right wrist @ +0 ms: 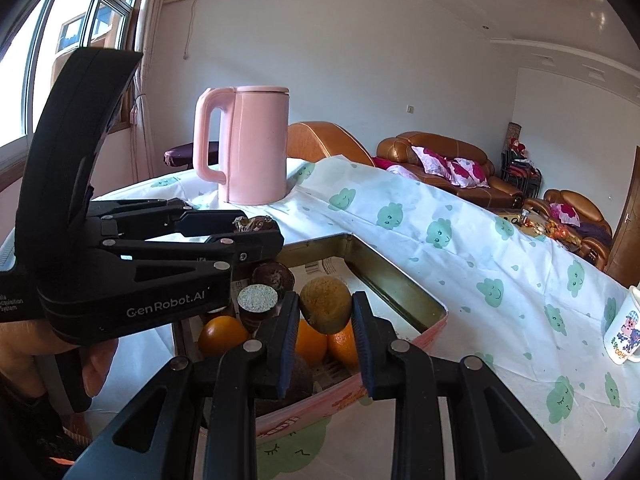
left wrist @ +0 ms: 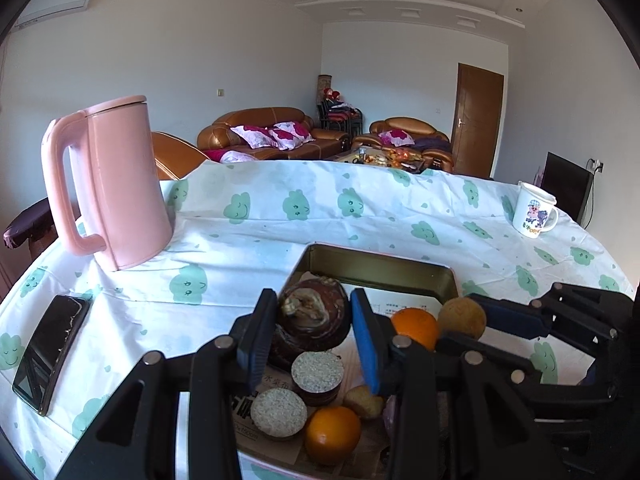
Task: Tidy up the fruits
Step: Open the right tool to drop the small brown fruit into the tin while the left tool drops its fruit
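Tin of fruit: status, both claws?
Left claw shut on dark brown fruit. Right claw shut on tan fruit. Both over tin. Nothing blocking.

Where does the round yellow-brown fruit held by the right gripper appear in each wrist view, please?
Left wrist view: the round yellow-brown fruit sits right of centre, beside an orange, over the tin box.
Right wrist view: it is at lower centre, clamped in the right gripper.
Shared landmark: the tall pink kettle.
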A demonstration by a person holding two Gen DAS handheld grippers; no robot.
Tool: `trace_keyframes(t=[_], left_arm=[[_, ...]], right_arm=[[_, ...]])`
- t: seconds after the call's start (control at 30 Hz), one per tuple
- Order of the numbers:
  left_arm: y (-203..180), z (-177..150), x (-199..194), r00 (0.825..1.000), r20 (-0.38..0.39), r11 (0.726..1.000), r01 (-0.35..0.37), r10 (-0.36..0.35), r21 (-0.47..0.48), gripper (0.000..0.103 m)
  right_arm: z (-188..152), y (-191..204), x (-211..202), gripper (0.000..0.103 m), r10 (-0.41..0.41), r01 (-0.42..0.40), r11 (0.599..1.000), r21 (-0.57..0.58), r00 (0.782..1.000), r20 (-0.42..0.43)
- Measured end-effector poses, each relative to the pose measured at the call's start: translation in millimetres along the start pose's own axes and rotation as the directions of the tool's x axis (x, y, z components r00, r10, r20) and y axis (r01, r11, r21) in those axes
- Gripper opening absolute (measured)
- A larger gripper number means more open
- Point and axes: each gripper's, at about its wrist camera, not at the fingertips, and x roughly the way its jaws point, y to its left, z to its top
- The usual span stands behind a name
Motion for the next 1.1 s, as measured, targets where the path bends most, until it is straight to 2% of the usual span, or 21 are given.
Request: trace_keyframes(t=[0.33, 0.67, 0.8, 0.93, 0.97, 1.0, 1.03, 1.1], left_arm=[[-8, -1, 21, 0.999, -0.054, 1.0, 0.001, 0.001, 0.028, 0.039], [-8, -4, 27, 0.997, -0.074, 0.999, -0.007, 0.01, 0.033, 0.039], [-9, -5, 26, 0.997, -0.071, 0.999, -0.014, 0.017, 0.039, 0.04], [-9, -6, 24, 0.997, -0.069, 0.999, -0.015, 0.018, 0.04, 0.04], [-9, -6, 23, 0.998, -0.067, 0.999, -0.014, 0.016, 0.037, 0.042], [-8, -7, 21, 0.998, -0.062, 0.999, -0.018, 0.02, 0.032, 0.049], [-7, -7, 17, 0.998, -0.051, 0.999, -0.023, 0.025, 0.026, 0.06], [-5, -7, 9, 0.999, -0.022, 1.0, -0.026, 0.026, 0.011, 0.069]], right_arm=[[-7, -10, 14, 0.029, 0.025, -0.023, 0.999, 0.037, 0.998, -0.061], [-9, -11, 21, 0.029, 0.034, -0.029, 0.998, 0.05, 0.994, -0.103], [-9, -10, 21, 0.052, 0.045, -0.041, 0.998, 0.045, 0.994, -0.099], [-9, -9, 20, 0.053, 0.041, -0.037, 0.998, 0.041, 0.995, -0.095], [-9, -9, 19, 0.053, 0.04, -0.036, 0.998, 0.044, 0.995, -0.092], [-10, -10, 17, 0.053, 0.04, -0.036, 0.998, 0.048, 0.995, -0.088], [-10, -12, 16, 0.053, 0.038, -0.034, 0.998, 0.052, 0.996, -0.082], [-12, -14, 12, 0.054, 0.032, -0.028, 0.998, 0.062, 0.997, -0.073]])
